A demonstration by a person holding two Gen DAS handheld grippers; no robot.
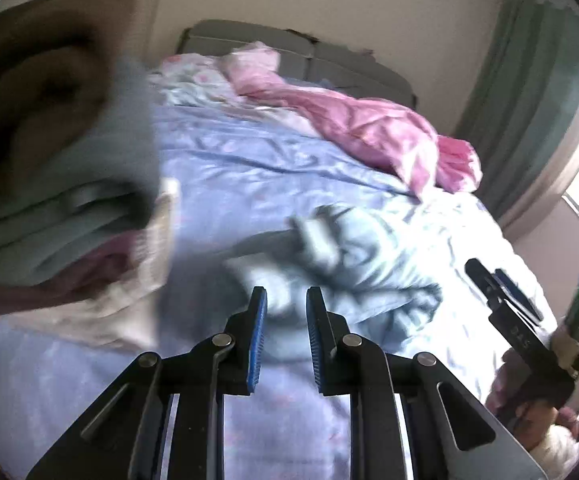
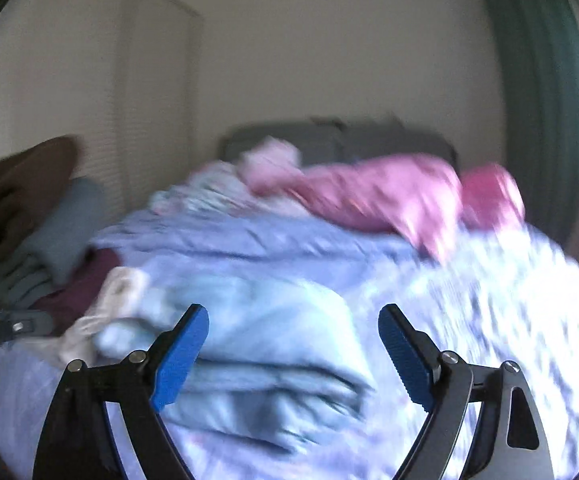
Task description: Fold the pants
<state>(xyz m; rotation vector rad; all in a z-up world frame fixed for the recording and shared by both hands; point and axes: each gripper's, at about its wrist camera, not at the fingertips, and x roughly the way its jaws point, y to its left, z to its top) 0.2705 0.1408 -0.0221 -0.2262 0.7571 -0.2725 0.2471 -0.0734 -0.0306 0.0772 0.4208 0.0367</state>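
Light blue pants (image 1: 353, 272) lie crumpled on the lavender bed cover (image 1: 249, 168), blurred by motion. My left gripper (image 1: 286, 300) hovers just in front of them, its blue pads a narrow gap apart and empty. In the right wrist view the pants (image 2: 273, 360) lie bunched right ahead. My right gripper (image 2: 293, 320) is wide open above their near edge, holding nothing. It also shows in the left wrist view (image 1: 493, 284) at the right, over the bed's edge.
A stack of folded clothes (image 1: 49, 184), brown and grey-green on top, stands at the left, with a cream garment (image 1: 129, 292) beside it. A pink quilt (image 1: 369, 128) lies at the bed's far right before the grey headboard (image 1: 249, 40). Green curtain (image 1: 529, 92) and window at right.
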